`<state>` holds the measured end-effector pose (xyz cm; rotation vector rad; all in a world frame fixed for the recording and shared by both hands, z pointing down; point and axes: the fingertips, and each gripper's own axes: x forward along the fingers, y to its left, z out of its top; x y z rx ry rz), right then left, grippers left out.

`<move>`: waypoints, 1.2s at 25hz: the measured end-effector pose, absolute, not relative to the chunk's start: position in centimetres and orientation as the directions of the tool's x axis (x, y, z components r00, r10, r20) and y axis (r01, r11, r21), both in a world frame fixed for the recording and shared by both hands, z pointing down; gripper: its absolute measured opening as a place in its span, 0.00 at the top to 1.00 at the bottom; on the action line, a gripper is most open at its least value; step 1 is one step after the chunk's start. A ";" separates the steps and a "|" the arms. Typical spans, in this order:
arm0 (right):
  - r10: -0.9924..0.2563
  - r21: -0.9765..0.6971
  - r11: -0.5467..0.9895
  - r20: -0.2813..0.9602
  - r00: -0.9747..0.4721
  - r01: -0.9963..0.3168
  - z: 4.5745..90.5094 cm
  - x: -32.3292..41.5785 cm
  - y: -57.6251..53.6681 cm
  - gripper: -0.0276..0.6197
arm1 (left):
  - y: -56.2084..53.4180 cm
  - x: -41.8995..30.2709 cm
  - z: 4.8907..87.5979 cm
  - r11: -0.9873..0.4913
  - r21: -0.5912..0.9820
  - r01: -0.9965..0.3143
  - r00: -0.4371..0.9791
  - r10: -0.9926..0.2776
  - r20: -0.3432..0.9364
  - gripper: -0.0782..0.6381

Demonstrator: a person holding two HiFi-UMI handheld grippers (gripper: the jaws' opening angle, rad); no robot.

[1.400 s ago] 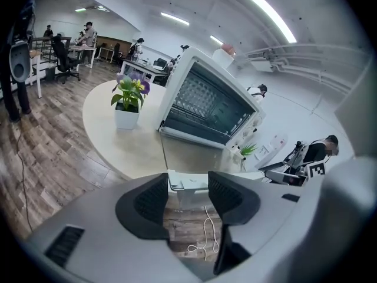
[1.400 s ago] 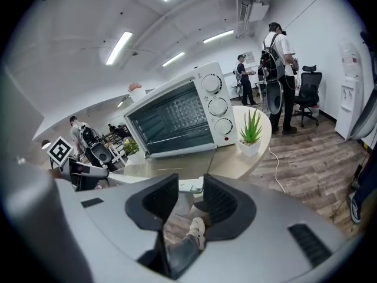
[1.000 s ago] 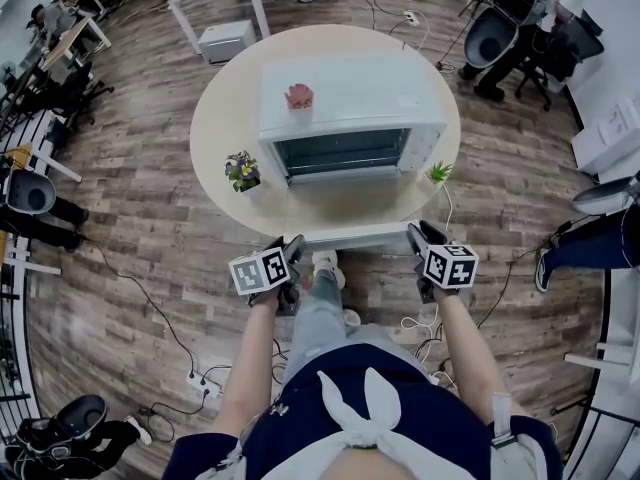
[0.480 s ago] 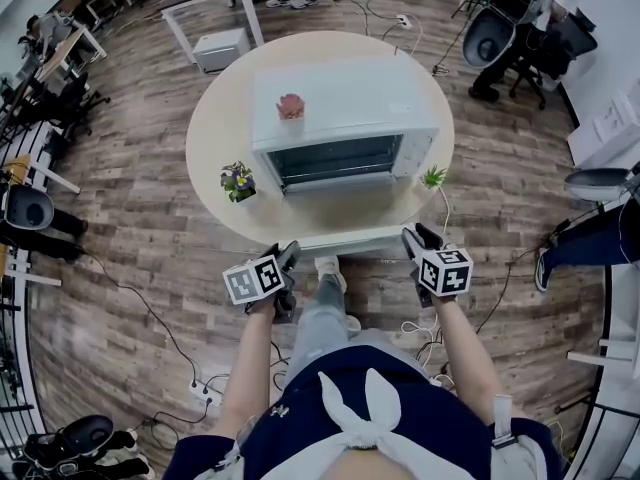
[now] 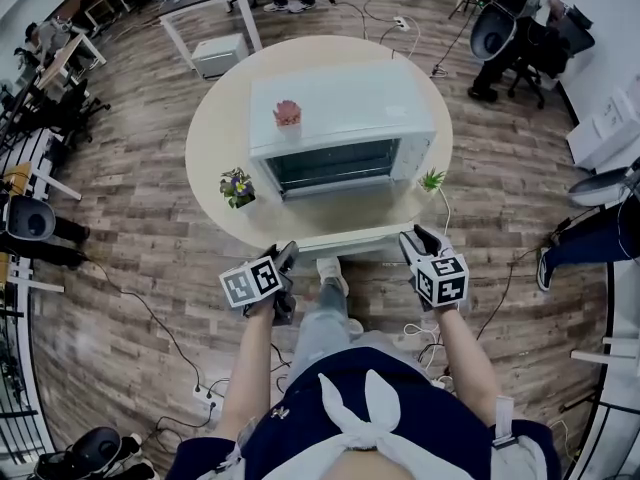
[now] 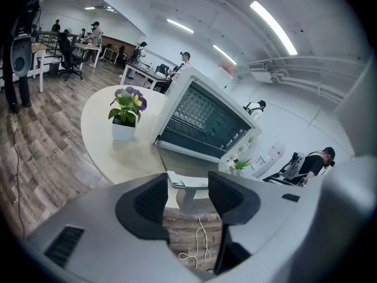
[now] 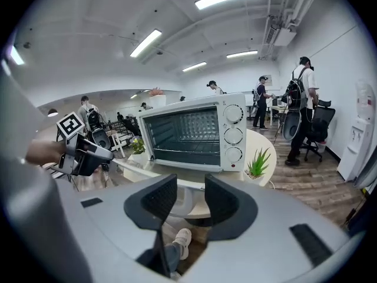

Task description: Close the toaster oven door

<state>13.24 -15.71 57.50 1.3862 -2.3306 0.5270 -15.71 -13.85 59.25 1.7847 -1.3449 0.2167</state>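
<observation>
Head view: we see door (image 5: 345,238) flat open, overhanging table (image 5: 212,183) edge at 6 o'clock; rack (image 5: 330,161) inside toaster oven (image 5: 340,98). Left gripper (image 5: 290,255) wide, right gripper (image 5: 412,240) just opening; door's edge shows between both jaw pairs, unpressed.

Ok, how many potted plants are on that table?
3: pink plant atop the toaster oven, flowering plant on the table at its left, spiky green plant at its right.

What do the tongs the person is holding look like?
The left tongs and right tongs look alike: grey bodies, two black bumpy pads, and a cube with black-and-white square markers. The person wears a dark blue top with a white knotted bow.
</observation>
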 end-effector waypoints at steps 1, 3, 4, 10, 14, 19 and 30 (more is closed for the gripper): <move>-0.745 -0.123 0.452 0.493 -0.450 -0.883 57.3 13.0 -15.6 0.72 | -13.9 -15.7 59.2 -0.041 0.529 -0.848 0.403 -0.699 0.591 0.58; -0.742 -0.111 0.472 0.486 -0.462 -0.875 56.9 12.4 -15.5 0.72 | -14.0 -15.7 59.0 -0.039 0.532 -0.846 0.403 -0.702 0.588 0.58; -0.740 -0.105 0.480 0.484 -0.466 -0.871 56.7 12.2 -15.5 0.72 | -14.1 -15.7 58.9 -0.038 0.534 -0.845 0.402 -0.703 0.587 0.58; -0.730 -0.063 0.521 0.483 -0.483 -0.851 56.5 10.9 -14.9 0.73 | -14.4 -15.8 58.6 -0.034 0.540 -0.841 0.402 -0.706 0.583 0.58; -0.706 -0.038 0.562 0.499 -0.502 -0.827 56.8 9.8 -14.3 0.73 | -14.8 -15.8 58.1 -0.031 0.550 -0.835 0.403 -0.715 0.571 0.58; -0.702 -0.058 0.549 0.508 -0.498 -0.833 57.1 9.7 -14.1 0.73 | -15.0 -15.8 57.4 -0.028 0.561 -0.827 0.401 -0.729 0.554 0.58; -0.734 -0.100 0.423 0.544 -0.405 -0.901 58.0 12.1 -16.4 0.72 | -15.9 -16.0 56.5 -0.034 0.577 -0.816 0.401 -0.752 0.523 0.58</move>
